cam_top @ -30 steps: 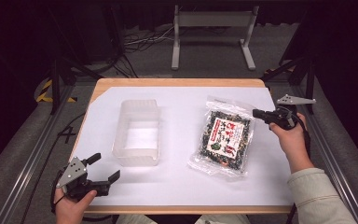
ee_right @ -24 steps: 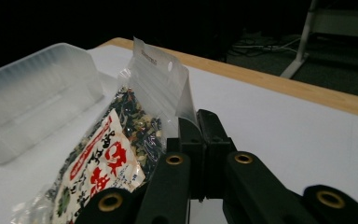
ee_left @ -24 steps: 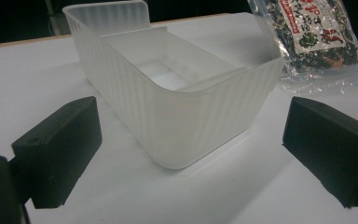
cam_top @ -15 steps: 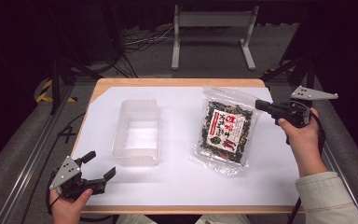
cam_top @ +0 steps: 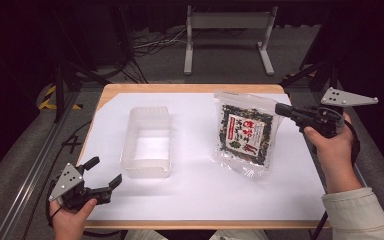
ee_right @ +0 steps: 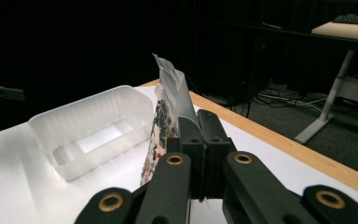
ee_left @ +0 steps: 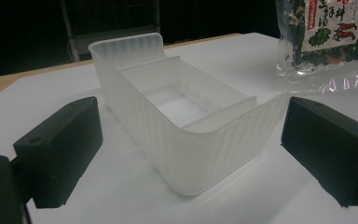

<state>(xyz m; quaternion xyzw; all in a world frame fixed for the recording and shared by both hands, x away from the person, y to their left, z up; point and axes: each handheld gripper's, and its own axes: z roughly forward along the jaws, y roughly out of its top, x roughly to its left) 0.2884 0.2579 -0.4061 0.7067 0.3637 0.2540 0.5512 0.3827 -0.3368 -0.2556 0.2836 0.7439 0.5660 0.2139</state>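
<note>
Clear, crinkly plastic marks the snack packet [cam_top: 244, 134], which in the high view hangs tilted over the right half of the white table cover [cam_top: 200, 200], its long axis running from the far edge toward the person. The right gripper [cam_top: 281, 109] has its jaws pinched shut on the packet's far right edge. The frosted plastic bin [cam_top: 147, 142] stands to the packet's left, apart from it, long axis likewise running away from the person. The left gripper [cam_top: 105, 174] rests near the bin's near left corner, jaws spread wide and holding nothing.

From the left gripper view, the bin [ee_left: 186, 126] sits just ahead between the two parted jaws, untouched, with the packet [ee_left: 328, 42] beyond at upper right.

Through the right gripper view, the packet [ee_right: 170, 100] stands edge-on from the closed jaws, and the bin [ee_right: 91, 133] lies to its left; carrying the packet that way would likely bring it over the bin.
</note>
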